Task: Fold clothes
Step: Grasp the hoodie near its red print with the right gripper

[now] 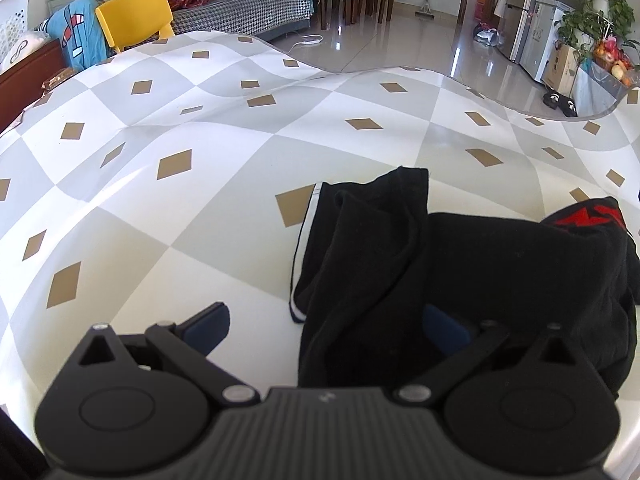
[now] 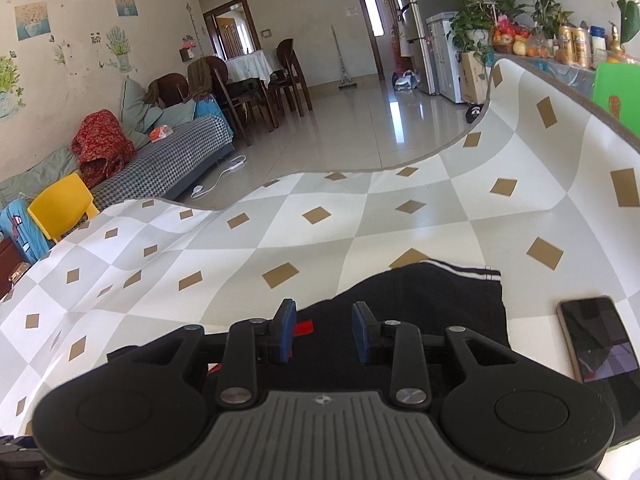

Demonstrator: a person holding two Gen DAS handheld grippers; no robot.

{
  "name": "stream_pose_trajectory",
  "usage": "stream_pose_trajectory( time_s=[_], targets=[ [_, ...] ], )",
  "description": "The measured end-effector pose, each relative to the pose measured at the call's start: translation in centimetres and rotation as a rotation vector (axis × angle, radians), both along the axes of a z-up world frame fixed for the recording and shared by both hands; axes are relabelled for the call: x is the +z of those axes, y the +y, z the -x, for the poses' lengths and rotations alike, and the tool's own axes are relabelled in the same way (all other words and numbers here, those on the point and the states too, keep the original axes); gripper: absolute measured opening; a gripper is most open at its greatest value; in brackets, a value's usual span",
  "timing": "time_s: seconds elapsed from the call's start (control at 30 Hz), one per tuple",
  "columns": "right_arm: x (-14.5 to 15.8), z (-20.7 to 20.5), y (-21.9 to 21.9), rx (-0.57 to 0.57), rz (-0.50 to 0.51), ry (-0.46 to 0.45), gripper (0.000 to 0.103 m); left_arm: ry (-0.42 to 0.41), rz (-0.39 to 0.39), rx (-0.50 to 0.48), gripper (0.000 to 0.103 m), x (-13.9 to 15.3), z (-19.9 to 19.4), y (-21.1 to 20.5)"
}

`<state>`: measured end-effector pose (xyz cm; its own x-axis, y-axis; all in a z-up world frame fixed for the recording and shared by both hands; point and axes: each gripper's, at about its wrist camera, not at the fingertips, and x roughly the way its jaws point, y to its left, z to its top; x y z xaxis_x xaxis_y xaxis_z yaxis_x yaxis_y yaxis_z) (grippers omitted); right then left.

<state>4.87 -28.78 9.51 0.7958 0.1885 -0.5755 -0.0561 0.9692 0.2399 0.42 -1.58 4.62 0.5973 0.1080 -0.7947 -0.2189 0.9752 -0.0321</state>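
Observation:
A black garment point(image 1: 500, 264) with a white-striped hem point(image 1: 304, 240) and a red print point(image 1: 584, 216) lies bunched on the chequered table cover point(image 1: 200, 220). My left gripper point(image 1: 326, 328) hangs over its left end with the jaws wide apart. The left pad point(image 1: 208, 326) is over bare cover, and cloth partly hides the right pad point(image 1: 444, 330). In the right wrist view the same garment point(image 2: 432, 300) lies under my right gripper point(image 2: 324, 330). Its jaws are opening, with a narrow gap. Nothing is pinched between them, and a bit of red print shows beside the left pad.
A dark phone point(image 2: 596, 340) lies on the cover right of the garment. The cover's far edge point(image 2: 360, 170) curls up, with shiny floor beyond. A yellow chair point(image 1: 136, 20) and a sofa point(image 2: 168, 156) stand past the table's left end.

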Motion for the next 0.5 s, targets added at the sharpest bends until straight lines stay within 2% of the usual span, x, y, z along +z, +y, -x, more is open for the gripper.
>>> stream_pose_trajectory(
  time_s=[0.13,0.27,0.4,0.5],
  targets=[
    [-1.1,0.4,0.5,0.036,0.011,0.083,0.031,0.037,-0.047,-0.015,0.103,-1.7,-1.6,-1.2],
    [-2.3,0.8,1.2,0.072,0.024,0.164,0.034,0.068,-0.077,-0.029,0.103,-3.4,-1.7,-1.6],
    [-3.6,1.1,1.7,0.087,0.009,0.242,0.035,0.077,-0.073,-0.023,0.103,-4.1,-1.3,-1.0],
    [-4.2,1.5,2.4,0.095,0.041,0.259,0.035,0.075,-0.064,-0.022,0.103,-4.2,-1.0,-0.4]
  ],
)
